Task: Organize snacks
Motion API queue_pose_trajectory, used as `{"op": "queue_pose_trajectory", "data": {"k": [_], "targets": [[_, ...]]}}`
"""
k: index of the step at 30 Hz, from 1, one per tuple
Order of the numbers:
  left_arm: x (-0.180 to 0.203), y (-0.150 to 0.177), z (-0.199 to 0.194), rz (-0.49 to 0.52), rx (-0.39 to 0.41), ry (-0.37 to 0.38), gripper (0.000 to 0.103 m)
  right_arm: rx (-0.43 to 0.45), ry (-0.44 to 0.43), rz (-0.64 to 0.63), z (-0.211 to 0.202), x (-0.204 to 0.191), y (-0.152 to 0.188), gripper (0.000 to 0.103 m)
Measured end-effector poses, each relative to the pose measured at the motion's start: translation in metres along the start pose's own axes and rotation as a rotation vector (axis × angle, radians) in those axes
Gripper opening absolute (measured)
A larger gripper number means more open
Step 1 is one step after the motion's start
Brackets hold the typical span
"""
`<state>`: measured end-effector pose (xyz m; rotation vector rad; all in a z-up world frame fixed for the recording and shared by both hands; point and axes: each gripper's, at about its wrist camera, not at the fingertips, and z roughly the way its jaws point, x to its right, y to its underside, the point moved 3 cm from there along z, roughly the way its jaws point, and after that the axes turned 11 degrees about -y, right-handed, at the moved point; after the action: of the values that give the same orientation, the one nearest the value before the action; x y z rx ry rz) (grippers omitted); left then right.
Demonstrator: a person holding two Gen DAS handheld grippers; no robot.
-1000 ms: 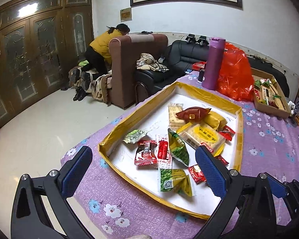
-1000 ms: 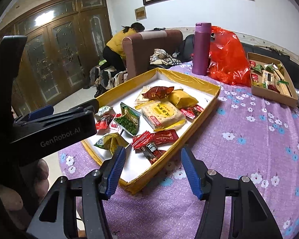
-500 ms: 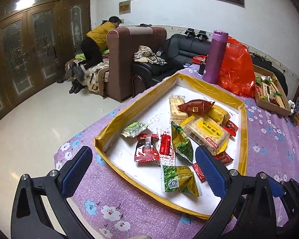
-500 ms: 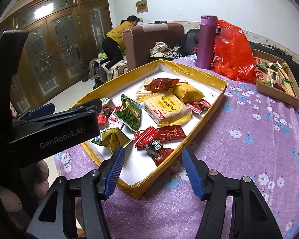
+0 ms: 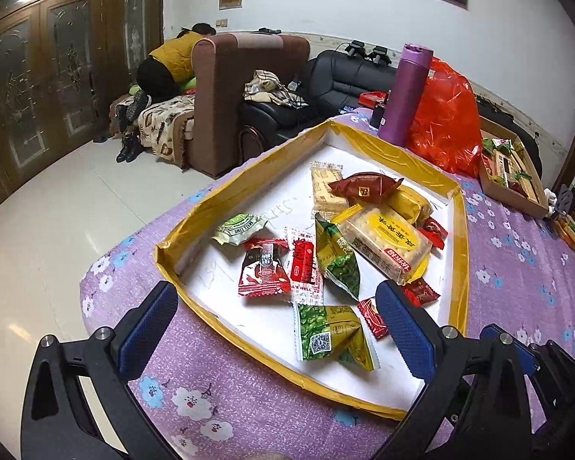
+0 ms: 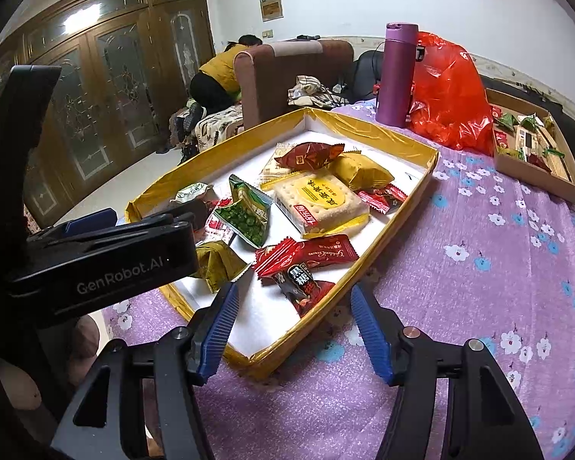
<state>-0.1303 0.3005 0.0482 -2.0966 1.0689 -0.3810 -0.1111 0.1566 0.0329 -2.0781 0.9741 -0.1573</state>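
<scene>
The left tongs [image 5: 272,318] stand apart with nothing between the blue pads, poised over the near left corner of the yellow-rimmed tray [image 5: 195,211], which rests on the surface [image 5: 517,253] under a purple flowered cloth. Inside the tray, from left to right, lie a pale green wafer packet [image 5: 239,228], a red and black candy packet [image 5: 263,268], a red and white sachet [image 5: 304,266], a green pea packet [image 5: 337,260] standing on edge, and a second green pea packet [image 5: 331,333] lying flat near the front rim. Further right sits a large cracker pack with a yellow label [image 5: 387,241], with a dark red pillow packet [image 5: 364,188] and a yellow packet [image 5: 410,201] behind it, and small red candies [image 5: 421,292] beside it. In the right wrist view, the right tongs [image 6: 293,329] are also apart and clamp nothing; they straddle the near corner of the tray, with a red Golden Crown wrapper [image 6: 306,255] and a dark brown-sugar candy [image 6: 299,285] just ahead of them. Behind the tray stand a purple flask [image 6: 396,73] and a red plastic bag [image 6: 448,92], touching each other. At the far right, a cardboard box [image 6: 536,172] holds more snacks.
</scene>
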Motion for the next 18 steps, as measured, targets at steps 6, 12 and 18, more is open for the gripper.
{"op": "queue_pose_trajectory", "data": {"k": [6, 12, 18], "targets": [[0.0015, 0.0021, 0.0006, -0.005, -0.017, 0.021, 0.103, -0.001, -0.002, 0.000, 0.0002, 0.0004, 0.0015, 0.063], [0.0015, 0.0028, 0.0007, -0.006, -0.020, 0.025, 0.103, -0.002, -0.003, 0.000, 0.0003, 0.0002, 0.0018, 0.063], [0.0015, 0.0034, 0.0016, -0.007, -0.024, 0.029, 0.103, -0.002, -0.002, -0.001, 0.0006, -0.0002, 0.0022, 0.063]]}}
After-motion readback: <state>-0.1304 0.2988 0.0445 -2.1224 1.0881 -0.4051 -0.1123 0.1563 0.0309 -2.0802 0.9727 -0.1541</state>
